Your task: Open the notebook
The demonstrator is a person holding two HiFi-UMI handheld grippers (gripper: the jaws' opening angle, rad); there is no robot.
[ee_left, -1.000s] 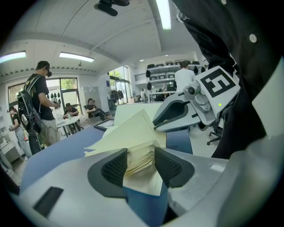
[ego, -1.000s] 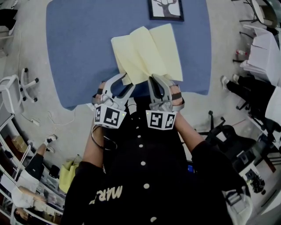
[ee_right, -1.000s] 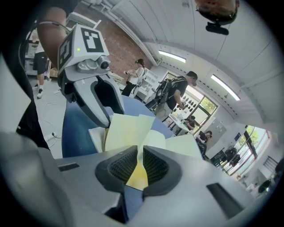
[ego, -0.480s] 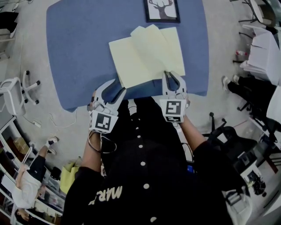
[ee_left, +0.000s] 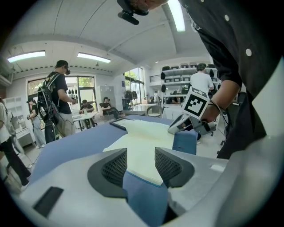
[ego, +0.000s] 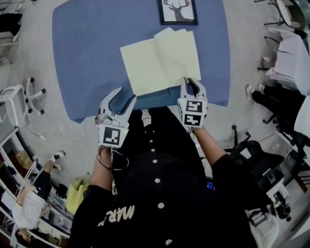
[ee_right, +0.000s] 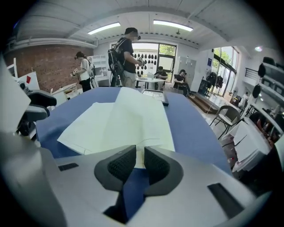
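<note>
Framed picture (ego: 178,10) is set beyond the open notebook (ego: 160,60) on the blue table (ego: 87,58). Left gripper (ego: 127,94) is spread, empty; right gripper (ego: 191,81) has just been eased slightly apart, nothing gripped.

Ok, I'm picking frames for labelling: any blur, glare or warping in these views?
Head view: sharp, edges bowed; the pale yellow open notebook on the blue table reads clearly. Left gripper view: strong fisheye, dark corners, white ceiling strip lights glaring. Right gripper view: same warping, bright back windows washed out.
</note>
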